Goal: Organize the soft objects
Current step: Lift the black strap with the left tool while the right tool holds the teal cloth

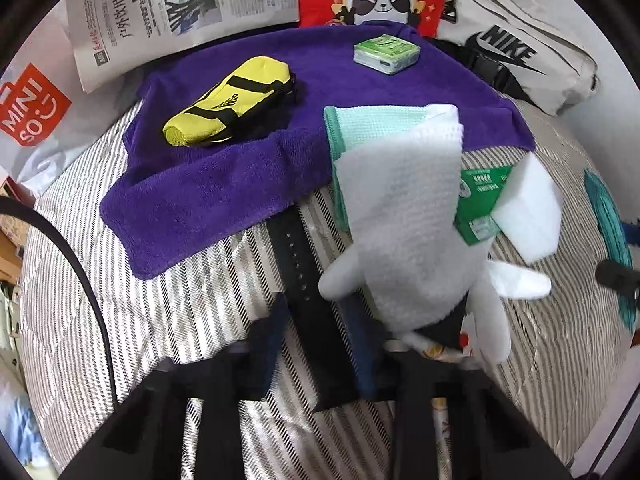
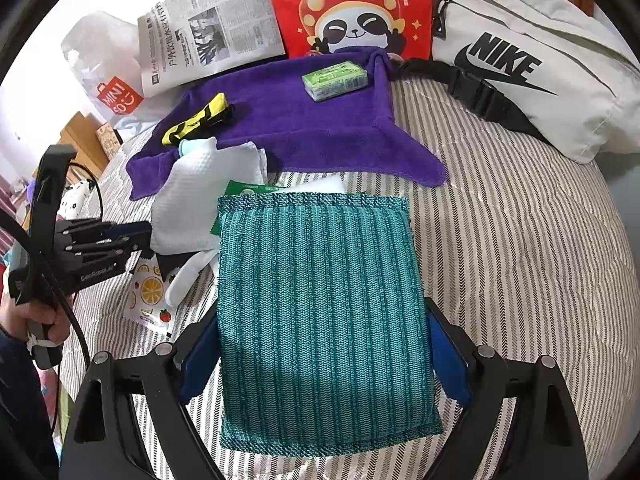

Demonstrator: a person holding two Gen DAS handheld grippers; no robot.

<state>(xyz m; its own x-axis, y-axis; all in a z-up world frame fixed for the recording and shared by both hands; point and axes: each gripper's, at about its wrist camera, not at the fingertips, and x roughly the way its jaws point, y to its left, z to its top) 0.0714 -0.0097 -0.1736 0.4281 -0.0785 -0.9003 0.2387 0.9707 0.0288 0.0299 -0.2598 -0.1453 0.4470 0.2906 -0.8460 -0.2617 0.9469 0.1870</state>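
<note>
My right gripper is shut on a teal knitted scrub pad, one blue pad on each side of it, held above the striped bed. My left gripper stands open over the bed; in the right wrist view its fingers reach the heap of a white waffle cloth, a white glove and a black strap. A purple towel lies behind, with a yellow pouch and a green tissue pack on it.
A green packet and a white sponge lie by the cloth. A fruit-print sachet lies near the left gripper. A newspaper, a red panda bag, a Nike bag and a Miniso bag line the back.
</note>
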